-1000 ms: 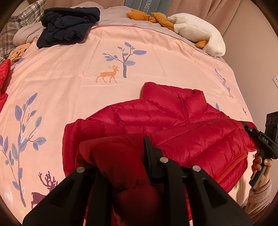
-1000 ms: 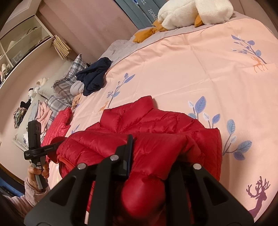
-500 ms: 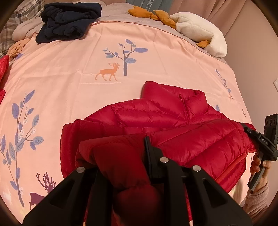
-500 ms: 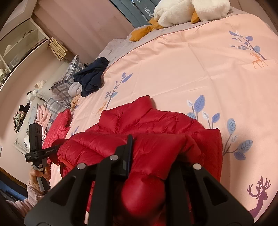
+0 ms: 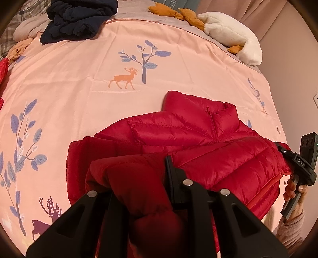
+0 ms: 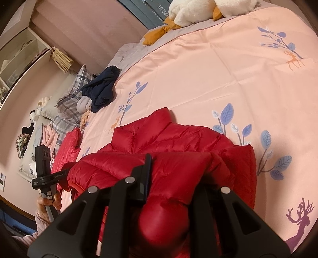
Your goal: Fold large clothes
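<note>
A red puffer jacket (image 5: 184, 131) lies on the pink bed cover (image 5: 79, 83), collar pointing away from me. It also shows in the right wrist view (image 6: 159, 137). My left gripper (image 5: 139, 178) is shut on the jacket's lower left edge and holds it lifted over the body. My right gripper (image 6: 176, 174) is shut on the jacket's lower right edge, also lifted. The hem is folded up toward the collar and hangs between the two grippers. Each gripper shows at the edge of the other's view.
A dark navy garment (image 5: 77, 17) lies at the far left of the bed. A white and orange plush toy (image 5: 228, 33) sits at the far right. Another red garment (image 6: 68, 146) and plaid pillows (image 6: 67, 105) lie by the left side.
Both grippers have moved slightly forward over the bed with the hem still held. The jacket's fold stays much the same.
</note>
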Available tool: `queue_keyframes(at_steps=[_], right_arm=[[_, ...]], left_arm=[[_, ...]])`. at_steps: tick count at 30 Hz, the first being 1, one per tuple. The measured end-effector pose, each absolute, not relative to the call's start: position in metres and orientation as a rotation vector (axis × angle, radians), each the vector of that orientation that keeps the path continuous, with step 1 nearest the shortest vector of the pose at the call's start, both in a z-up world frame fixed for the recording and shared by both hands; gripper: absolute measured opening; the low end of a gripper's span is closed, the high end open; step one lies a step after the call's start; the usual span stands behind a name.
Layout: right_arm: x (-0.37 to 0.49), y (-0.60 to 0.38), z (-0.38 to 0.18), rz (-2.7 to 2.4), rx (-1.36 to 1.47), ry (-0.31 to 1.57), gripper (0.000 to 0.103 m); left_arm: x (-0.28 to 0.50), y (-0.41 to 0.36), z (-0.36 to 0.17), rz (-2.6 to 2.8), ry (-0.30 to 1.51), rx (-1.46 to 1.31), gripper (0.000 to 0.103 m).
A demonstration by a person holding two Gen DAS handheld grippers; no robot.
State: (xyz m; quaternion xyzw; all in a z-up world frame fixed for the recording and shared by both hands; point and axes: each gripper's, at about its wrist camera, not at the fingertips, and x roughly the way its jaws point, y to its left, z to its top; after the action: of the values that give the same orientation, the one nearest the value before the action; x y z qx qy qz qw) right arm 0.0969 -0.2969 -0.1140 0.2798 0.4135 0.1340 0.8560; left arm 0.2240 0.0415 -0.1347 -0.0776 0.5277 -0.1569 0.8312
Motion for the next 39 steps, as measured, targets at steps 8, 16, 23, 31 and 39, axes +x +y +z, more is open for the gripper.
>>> queue_keyframes(at_steps=[8,16,23,31,39], right_arm=[[0.099,-0.300,-0.115,0.282,0.598,0.874,0.014],[0.101,-0.301,-0.116,0.280,0.607,0.876,0.014],[0.104,-0.302,-0.115,0.280,0.611,0.874,0.014],[0.105,-0.303,-0.115,0.281,0.611,0.876,0.014],[0.107,-0.304,-0.115,0.279,0.613,0.878,0.014]], left_arm=[[0.227,0.041,-0.135,-0.331,1.122,-0.167,0.017],[0.228,0.042,-0.135,-0.332,1.122,-0.165,0.017],[0.231,0.041,-0.135,-0.331,1.122,-0.165,0.017],[0.235,0.041,-0.135,-0.330,1.126,-0.167,0.017],[0.238,0.042,-0.137,-0.327,1.131,-0.170,0.017]])
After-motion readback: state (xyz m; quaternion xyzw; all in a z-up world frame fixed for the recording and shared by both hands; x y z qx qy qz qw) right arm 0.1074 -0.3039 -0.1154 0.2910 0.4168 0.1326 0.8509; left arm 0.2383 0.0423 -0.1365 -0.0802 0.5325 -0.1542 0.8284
